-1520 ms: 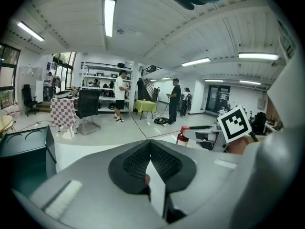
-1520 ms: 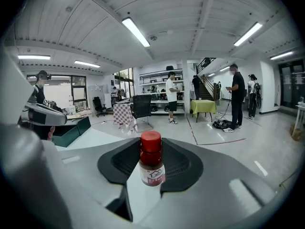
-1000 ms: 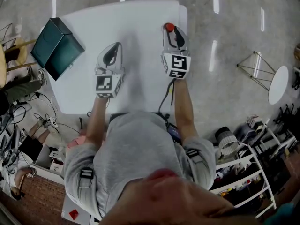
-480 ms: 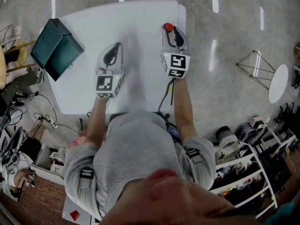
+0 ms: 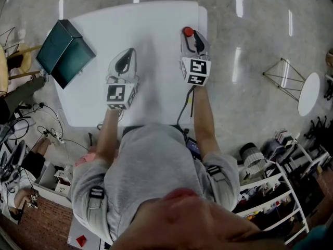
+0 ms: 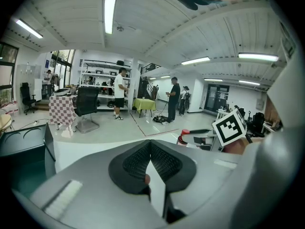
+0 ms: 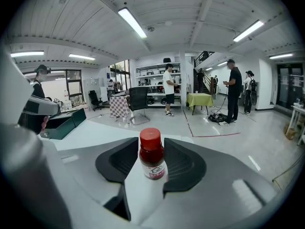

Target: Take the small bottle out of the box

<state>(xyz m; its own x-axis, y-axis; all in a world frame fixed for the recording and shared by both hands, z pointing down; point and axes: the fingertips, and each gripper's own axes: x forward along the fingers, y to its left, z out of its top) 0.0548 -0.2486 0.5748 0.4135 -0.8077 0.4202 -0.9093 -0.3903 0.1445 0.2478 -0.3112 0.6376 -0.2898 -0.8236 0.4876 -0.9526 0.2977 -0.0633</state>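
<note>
— Small bottle: loc.?

— Out of the box. It stands upright on the table, red cap up, toward the far right part. The box sits at the far left corner, well apart, and looks open in the right gripper view.

— Tongs, both sides?

— Right gripper: jaws opening, with the bottle between them. The pads sit just beside its sides, w/ no clear squeeze. Left gripper: jaws pressed together at the tips, nothing between them. It is held mid-table, nearer the person.

— Step in hand?

— Judged: release, i.e. the last step. The removal itself looks done, since the bottle's base is on the tabletop and not in the box.

— Next move, reqs.?

— 1) Let the jaws spread wide enough to free both sides. 2) Draw the right gripper straight back along its own line, w/ no sideways sweep. The bottle is narrow for its height and prob. light, so a brushed pad could tip it.

— Obstructions?

— Nothing else shows on the tabletop near the bottle. Caution: the right table edge is near, and a nudge that way could send the bottle off. Surroundings: people standing and a chair in the background, cables and a rack on the floor by the person. All are well apart and have no bearing on the pull-back.
</note>
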